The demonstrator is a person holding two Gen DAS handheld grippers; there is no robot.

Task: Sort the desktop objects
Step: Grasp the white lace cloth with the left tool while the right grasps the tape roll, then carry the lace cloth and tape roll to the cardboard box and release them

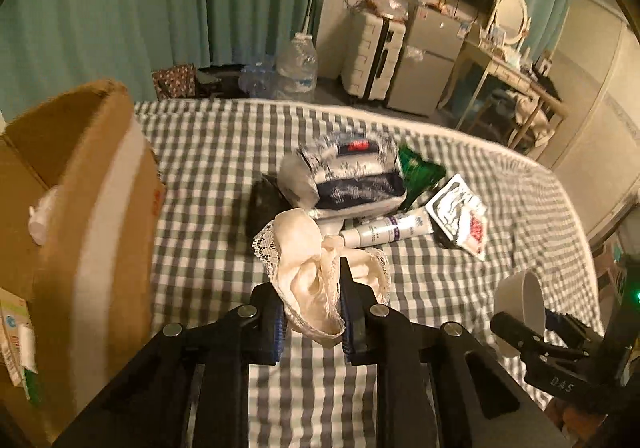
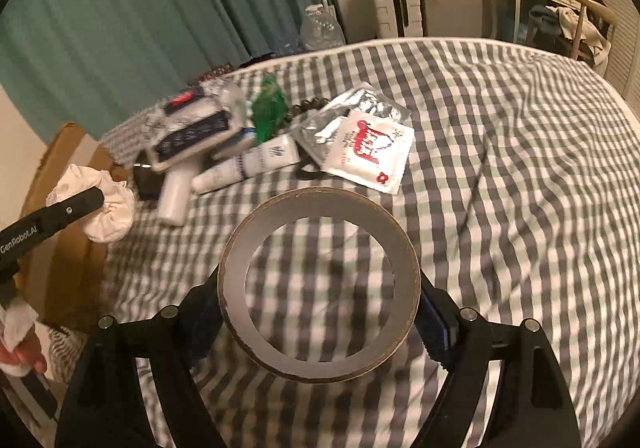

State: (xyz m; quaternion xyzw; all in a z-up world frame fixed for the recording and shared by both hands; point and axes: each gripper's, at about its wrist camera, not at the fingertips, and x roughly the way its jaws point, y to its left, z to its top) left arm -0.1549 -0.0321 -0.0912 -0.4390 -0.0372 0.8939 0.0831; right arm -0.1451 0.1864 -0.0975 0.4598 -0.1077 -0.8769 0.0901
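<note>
Pinching a cream lacy cloth (image 1: pixel 320 284), left tool (image 1: pixel 312 312) hangs by the brown cardboard box (image 1: pixel 80 176) at the checked bed's (image 2: pixel 500 168) left edge; right tool (image 2: pixel 320 312) squeezes a grey tape ring (image 2: pixel 320 288) over bed's middle.

Dim warm light, motion blur, fisheye warping

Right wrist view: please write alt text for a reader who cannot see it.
The right tongs grip a tape roll above a checked bed. Behind lie a tube and packets; at left, the left tongs hold white cloth.
</note>
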